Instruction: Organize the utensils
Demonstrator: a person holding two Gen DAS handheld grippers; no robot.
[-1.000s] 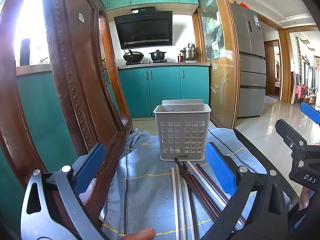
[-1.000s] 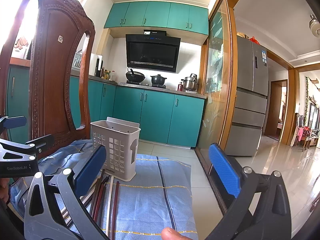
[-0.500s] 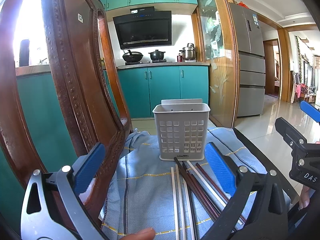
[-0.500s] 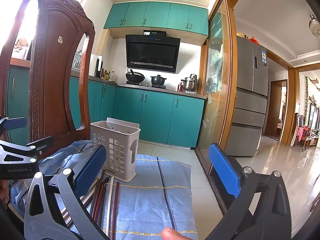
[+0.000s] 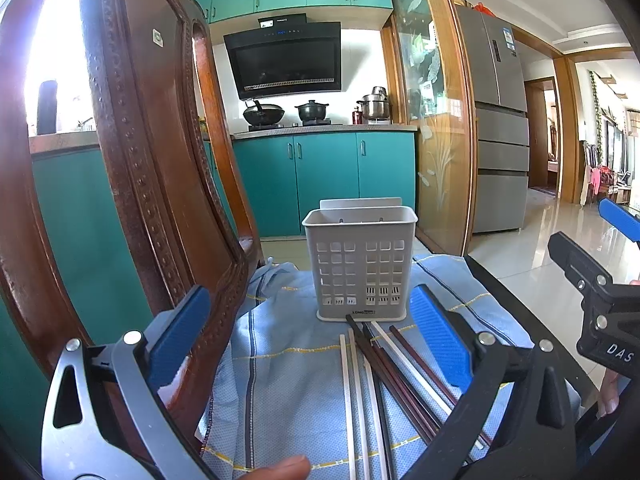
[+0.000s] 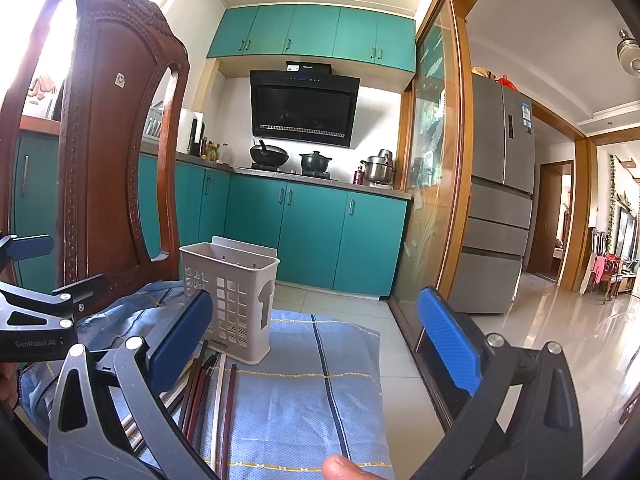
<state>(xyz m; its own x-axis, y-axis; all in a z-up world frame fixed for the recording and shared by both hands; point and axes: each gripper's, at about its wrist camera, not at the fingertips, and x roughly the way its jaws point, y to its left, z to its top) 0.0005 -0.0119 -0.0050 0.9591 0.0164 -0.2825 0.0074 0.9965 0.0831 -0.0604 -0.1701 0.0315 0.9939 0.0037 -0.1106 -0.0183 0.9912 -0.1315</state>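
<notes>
Several long chopsticks (image 5: 384,364), dark brown and white, lying loose on a light blue checked cloth (image 5: 288,364) over the surface, tips touching the foot of an upright pale grey perforated plastic utensil basket (image 5: 360,264). Left gripper (image 5: 308,332) and right gripper (image 6: 316,336) both spread wide, gripping nothing, held above the cloth near a carved dark wooden chair back (image 5: 132,152).

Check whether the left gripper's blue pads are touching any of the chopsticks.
Apart. The left wrist view shows the left gripper open above the blue cloth, white and dark brown chopsticks lying untouched between its pads.
</notes>
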